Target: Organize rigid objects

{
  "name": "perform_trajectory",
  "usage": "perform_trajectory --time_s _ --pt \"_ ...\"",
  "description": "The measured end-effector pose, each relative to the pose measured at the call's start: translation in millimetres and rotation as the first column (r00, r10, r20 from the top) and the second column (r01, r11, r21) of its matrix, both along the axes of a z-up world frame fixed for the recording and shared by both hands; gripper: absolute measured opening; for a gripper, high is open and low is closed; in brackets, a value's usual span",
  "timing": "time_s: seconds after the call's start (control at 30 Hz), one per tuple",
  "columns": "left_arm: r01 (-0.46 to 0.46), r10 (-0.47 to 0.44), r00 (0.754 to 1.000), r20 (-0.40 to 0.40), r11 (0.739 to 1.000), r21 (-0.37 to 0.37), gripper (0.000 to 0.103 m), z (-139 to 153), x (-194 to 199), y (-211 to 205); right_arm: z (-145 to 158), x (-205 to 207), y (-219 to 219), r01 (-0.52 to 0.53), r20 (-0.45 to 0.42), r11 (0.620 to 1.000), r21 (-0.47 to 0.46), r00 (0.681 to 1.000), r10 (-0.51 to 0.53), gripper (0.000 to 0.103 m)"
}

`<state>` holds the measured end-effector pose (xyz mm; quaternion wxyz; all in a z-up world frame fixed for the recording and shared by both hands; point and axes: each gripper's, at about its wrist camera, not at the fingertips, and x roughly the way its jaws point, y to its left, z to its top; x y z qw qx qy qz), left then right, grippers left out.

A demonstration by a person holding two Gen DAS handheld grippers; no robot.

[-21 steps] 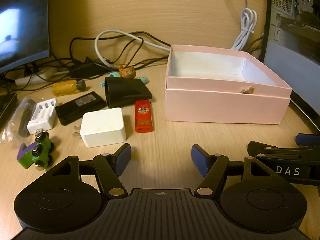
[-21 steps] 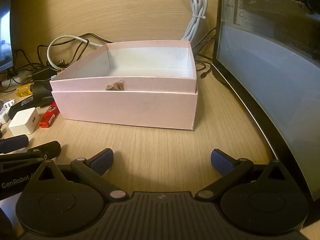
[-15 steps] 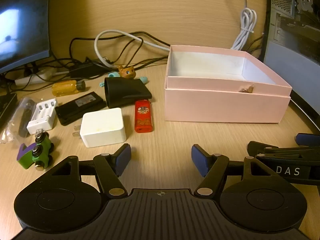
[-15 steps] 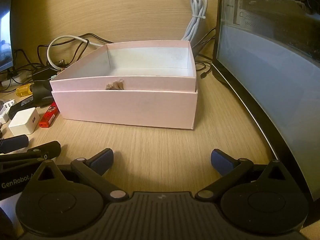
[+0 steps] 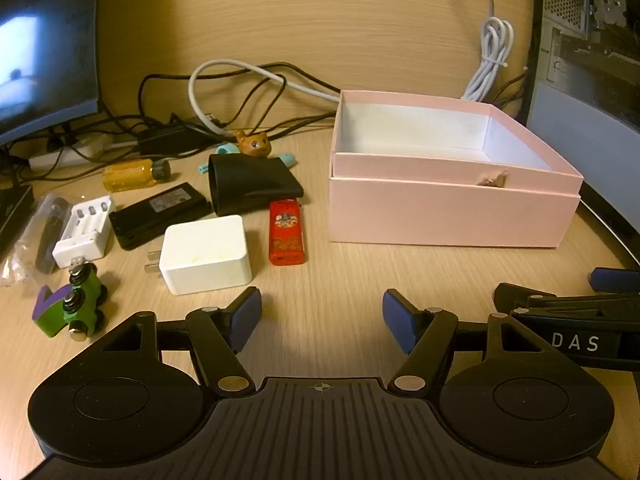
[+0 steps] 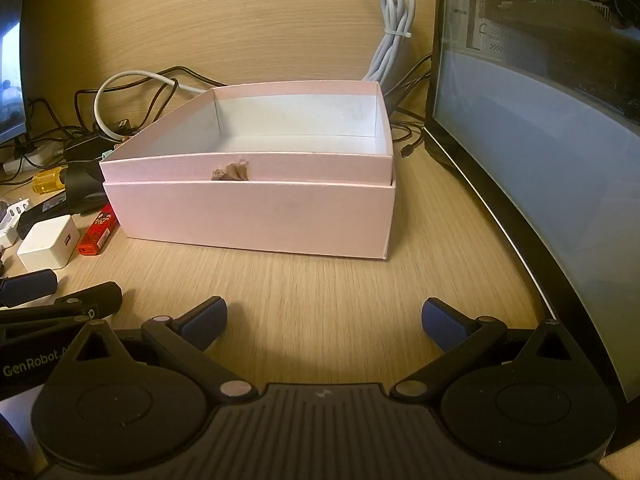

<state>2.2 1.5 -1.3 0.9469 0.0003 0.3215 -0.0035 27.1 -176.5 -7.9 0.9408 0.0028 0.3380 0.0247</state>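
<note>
Both pairs of blue-padded fingers (image 5: 248,316) stand apart and hold nothing: the left gripper (image 5: 322,318) is moderately spread, the right gripper (image 6: 324,322) at its widest, each angled down over bare wooden desk (image 5: 340,272). Just beyond the left gripper sits a white charger (image 5: 206,254), with a red lighter (image 5: 286,232) beside it, a black nozzle (image 5: 252,186), a black battery pack (image 5: 160,214) and a green toy train (image 5: 74,308), all laid out left of the pink box (image 6: 256,216). The box stands open and seemingly empty straight ahead of the right gripper, apparently ready to receive them; sorting looks not yet begun.
</note>
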Motion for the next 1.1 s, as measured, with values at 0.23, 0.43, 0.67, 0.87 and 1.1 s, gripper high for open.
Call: perform_trajectory --time_s 0.23,0.43,0.67,0.87,1.1 --pt "0.000 0.000 1.000 0.000 1.000 0.006 0.072 0.4 0.4 1.9 0.0 0.0 0.0 0.000 0.000 1.000 0.000 1.000 0.000 0.103" --pt "0.000 0.000 1.000 0.000 1.000 0.013 0.073 1.1 -1.7 -2.8 0.0 0.0 0.1 0.000 0.000 1.000 0.000 1.000 0.000 0.103" --pt "0.000 0.000 1.000 0.001 1.000 0.007 0.073 1.2 -2.3 -2.5 0.1 0.1 0.2 0.000 0.000 1.000 0.000 1.000 0.000 0.103" --pt "0.000 0.000 1.000 0.000 1.000 0.008 0.073 1.2 -2.2 -2.5 0.1 0.1 0.2 0.000 0.000 1.000 0.000 1.000 0.000 0.103" --pt "0.000 0.000 1.000 0.000 1.000 0.007 0.073 1.2 -2.1 -2.3 0.0 0.1 0.3 0.000 0.000 1.000 0.000 1.000 0.000 0.103"
